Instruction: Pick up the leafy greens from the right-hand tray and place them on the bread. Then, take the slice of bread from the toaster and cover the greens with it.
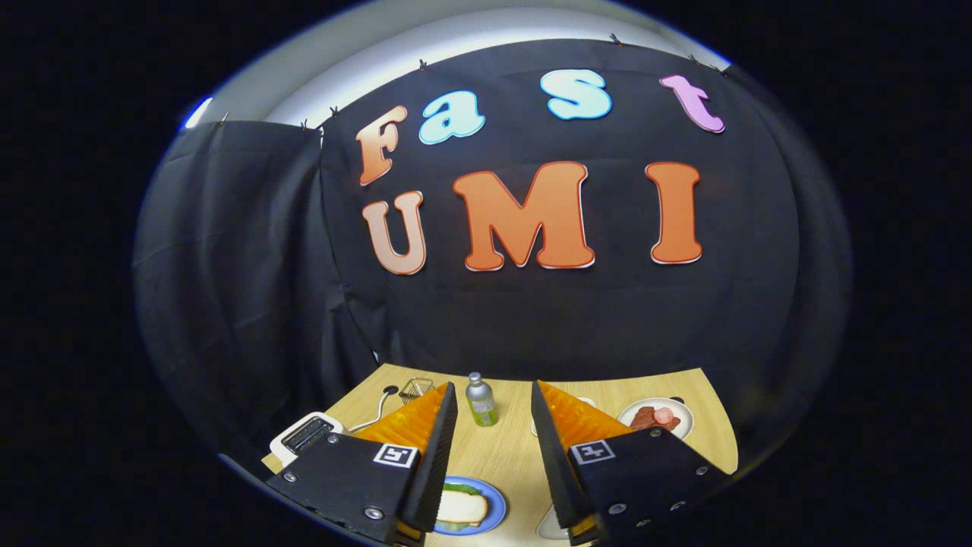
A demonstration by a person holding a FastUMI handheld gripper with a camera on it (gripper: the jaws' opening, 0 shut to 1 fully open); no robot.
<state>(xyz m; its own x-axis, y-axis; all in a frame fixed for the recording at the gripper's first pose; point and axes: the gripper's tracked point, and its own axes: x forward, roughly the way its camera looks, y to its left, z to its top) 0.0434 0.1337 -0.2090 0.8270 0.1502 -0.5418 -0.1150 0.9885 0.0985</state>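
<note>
flanking open claw point(492, 444): toaster point(306, 437), bottle point(481, 400) ahead, meat plate point(657, 417)

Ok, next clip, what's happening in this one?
A sandwich is being put together with a hand-held gripper, whose fingers are open and hold nothing, raised above the wooden table. Below them a blue plate holds a bread slice with leafy greens showing at its edge. The toaster sits beside the left finger; a small bottle stands ahead between the fingers.
</note>
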